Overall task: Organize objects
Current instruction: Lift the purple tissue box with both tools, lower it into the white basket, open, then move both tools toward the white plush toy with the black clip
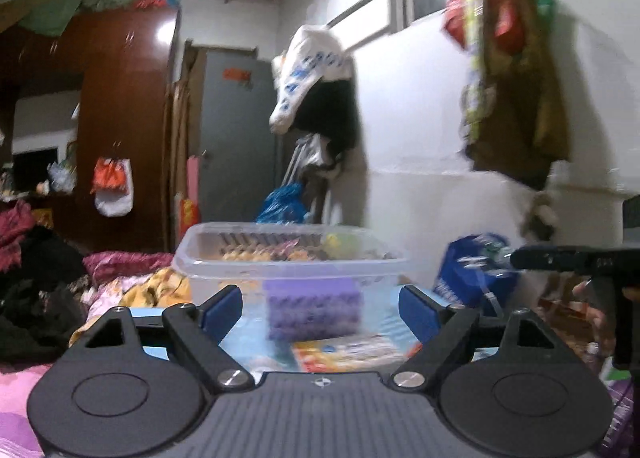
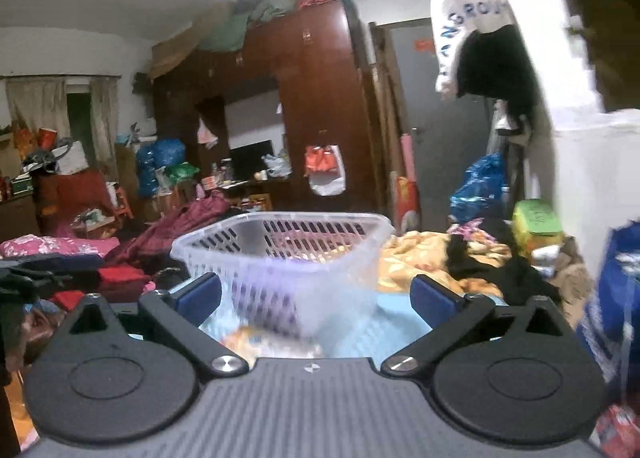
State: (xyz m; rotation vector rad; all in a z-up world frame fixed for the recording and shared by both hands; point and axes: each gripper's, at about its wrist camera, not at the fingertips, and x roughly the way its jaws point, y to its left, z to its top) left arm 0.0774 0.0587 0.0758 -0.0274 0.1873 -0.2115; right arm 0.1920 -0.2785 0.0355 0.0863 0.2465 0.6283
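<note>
Blue-padded left gripper [image 1: 320, 308] is spread wide with nothing between the fingers, held level and low, pointed straight at the purple sponge [image 1: 314, 310]. Right gripper [image 2: 316, 298] is likewise spread and empty, level, aimed at the corner of the clear basket [image 2: 280, 254].

Sponge sits on the light blue surface [image 1: 384, 318], just in front of the basket [image 1: 288, 258]; can't tell if it touches the wall. From the right wrist it reads as a purple blur [image 2: 272, 298] through the slotted plastic. Colourful packet [image 1: 352, 350] lies flat on the same surface, nearer the left camera than the sponge and slightly right of it. Small items are inside the basket, too blurred to name.

Right gripper body [image 1: 576, 258] shows at the far right of the left view, well apart from the left fingers.

Room: cluttered bedroom, dark wood wardrobe [image 2: 312, 98] and grey door [image 1: 236, 130] behind. Piles of clothes and bedding [image 2: 432, 262] around the basket on both sides. Blue bag [image 1: 472, 270] right of the basket, near the white wall. White garment [image 1: 308, 74] hangs from a rail; more bags [image 1: 516, 70] hang further right. Both views are motion-blurred.
</note>
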